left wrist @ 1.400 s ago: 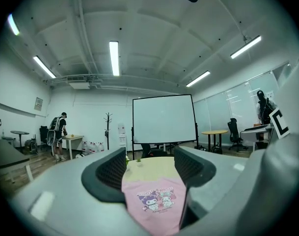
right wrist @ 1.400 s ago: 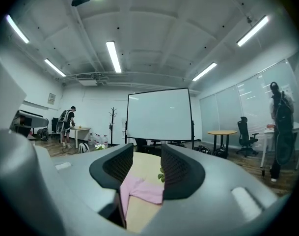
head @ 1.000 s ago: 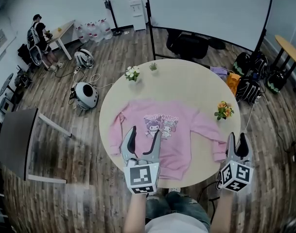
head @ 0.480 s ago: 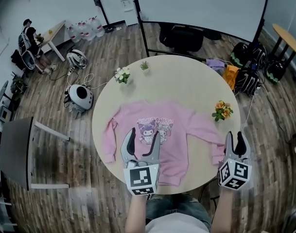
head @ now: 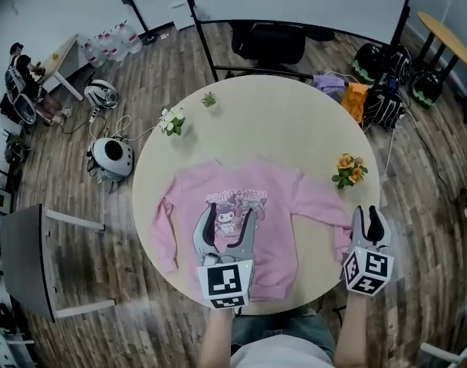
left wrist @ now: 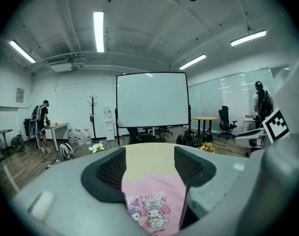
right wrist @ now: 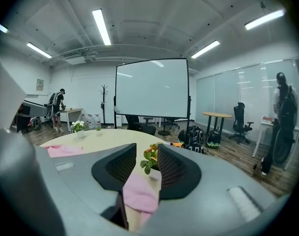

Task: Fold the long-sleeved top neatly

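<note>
Plainly, pink top lies spread flat — unfolded — on round table.

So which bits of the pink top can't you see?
Head view: the grey left gripper covers part of the pink long-sleeved fabric top's front.
Head view: the right gripper covers one sleeve's end; its jaws have just been closing, that sleeve between them.
Head view: the cartoon print's words are too small to read.
Left gripper view: the gripper's body hides all but a strip of top.

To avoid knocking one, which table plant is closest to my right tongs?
The orange-flowered plant, beyond the right tongs; white flowers and green sprig stand far left.
</note>
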`<state>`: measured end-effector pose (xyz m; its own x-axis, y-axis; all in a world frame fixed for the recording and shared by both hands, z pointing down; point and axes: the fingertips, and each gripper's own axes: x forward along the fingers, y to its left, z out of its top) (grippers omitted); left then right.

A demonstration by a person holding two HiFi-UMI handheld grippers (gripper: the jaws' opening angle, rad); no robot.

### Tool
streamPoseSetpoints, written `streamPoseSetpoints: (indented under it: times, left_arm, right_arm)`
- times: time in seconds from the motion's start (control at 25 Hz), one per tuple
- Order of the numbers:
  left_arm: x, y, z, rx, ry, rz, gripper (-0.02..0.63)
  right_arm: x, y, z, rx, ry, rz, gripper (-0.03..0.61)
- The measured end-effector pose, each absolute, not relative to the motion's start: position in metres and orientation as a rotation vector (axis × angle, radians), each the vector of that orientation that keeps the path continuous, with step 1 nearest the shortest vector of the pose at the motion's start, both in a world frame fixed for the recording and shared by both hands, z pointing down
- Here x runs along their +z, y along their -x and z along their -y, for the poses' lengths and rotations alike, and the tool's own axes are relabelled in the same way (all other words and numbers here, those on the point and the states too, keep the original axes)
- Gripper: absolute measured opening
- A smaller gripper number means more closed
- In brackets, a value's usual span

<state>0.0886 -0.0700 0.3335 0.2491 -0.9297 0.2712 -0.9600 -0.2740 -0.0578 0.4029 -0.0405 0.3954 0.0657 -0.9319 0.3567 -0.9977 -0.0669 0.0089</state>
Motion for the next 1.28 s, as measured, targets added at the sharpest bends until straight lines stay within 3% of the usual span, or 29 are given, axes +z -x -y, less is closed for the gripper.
streamPoseSetpoints:
  times: [1.28]
  left_arm:
    - [0.450,-0.130,0.125,0.605,-2.338,1.489,0.298]
  right_arm:
    - [0.558,-0.417,0.062,0.692,-1.879,1.676,0.144]
